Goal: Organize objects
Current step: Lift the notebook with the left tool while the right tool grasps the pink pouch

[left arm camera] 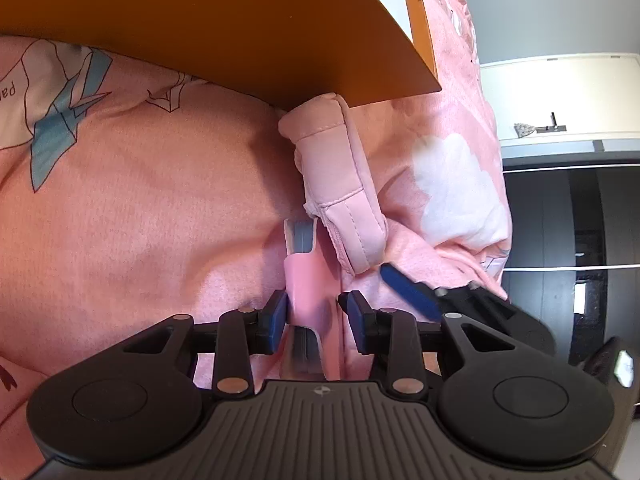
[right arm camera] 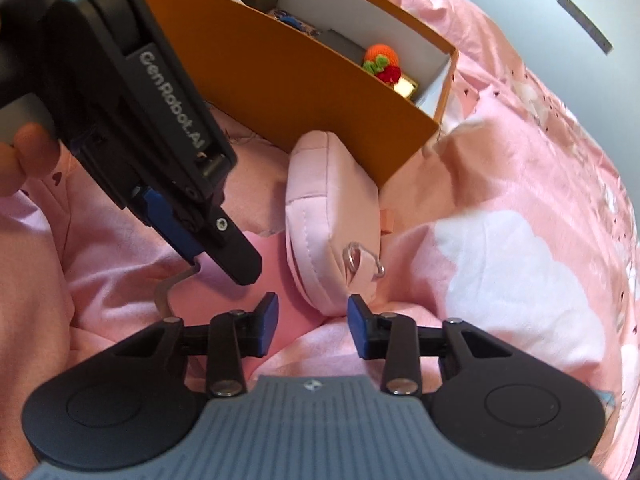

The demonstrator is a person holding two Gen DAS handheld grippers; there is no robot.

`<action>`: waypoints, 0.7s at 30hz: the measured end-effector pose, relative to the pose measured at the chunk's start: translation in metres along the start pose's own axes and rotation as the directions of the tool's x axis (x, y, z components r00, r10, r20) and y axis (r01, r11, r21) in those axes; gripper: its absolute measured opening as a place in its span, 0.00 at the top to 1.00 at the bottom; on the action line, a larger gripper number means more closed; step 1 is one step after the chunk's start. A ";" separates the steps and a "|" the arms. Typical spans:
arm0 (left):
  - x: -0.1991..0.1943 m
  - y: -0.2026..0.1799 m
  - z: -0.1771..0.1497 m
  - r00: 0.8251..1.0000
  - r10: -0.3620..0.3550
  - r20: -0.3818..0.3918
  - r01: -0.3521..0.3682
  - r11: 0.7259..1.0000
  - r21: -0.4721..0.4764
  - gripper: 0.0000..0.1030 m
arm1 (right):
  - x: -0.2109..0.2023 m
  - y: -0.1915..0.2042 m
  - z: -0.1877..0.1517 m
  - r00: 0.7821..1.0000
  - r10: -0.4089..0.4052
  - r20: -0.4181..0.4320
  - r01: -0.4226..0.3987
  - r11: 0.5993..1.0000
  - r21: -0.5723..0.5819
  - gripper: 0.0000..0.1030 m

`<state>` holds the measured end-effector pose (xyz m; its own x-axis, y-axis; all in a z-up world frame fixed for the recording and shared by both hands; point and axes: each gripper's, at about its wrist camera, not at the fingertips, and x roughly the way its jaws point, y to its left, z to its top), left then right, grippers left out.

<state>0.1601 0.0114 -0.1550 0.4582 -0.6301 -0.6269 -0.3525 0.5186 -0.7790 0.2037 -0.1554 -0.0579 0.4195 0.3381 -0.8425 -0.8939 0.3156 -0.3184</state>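
Pink bedding covers the bed under everything. At the left, the left gripper is clamped on a pink strap. An orange box of small items sits behind, with a pink pouch touching its wall. The right gripper stands released around the pouch's near end.

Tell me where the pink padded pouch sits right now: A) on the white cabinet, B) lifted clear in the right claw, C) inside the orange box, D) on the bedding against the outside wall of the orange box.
D: the pink padded pouch lies on the pink bedding, leaning against the orange box from outside.
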 end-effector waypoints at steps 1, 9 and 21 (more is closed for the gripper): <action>0.000 0.001 0.001 1.000 -0.010 -0.001 0.010 1.000 -0.010 0.66 | 0.003 0.000 -0.001 1.000 -0.005 -0.020 0.006 1.000 0.013 0.74; 0.024 0.011 0.009 0.998 -0.026 -0.057 0.021 0.995 -0.093 0.69 | 0.004 -0.003 -0.005 1.000 0.006 -0.016 -0.005 0.998 0.068 0.75; -0.016 -0.014 0.000 0.989 0.138 0.059 -0.142 0.986 0.086 0.78 | -0.003 0.018 0.007 0.995 -0.071 0.075 0.081 0.986 -0.145 0.59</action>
<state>0.1581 0.0139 -0.1339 0.4525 -0.5177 -0.7261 -0.3428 0.6507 -0.6775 0.1879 -0.1442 -0.0583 0.4924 0.3808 -0.7826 -0.8703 0.2103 -0.4453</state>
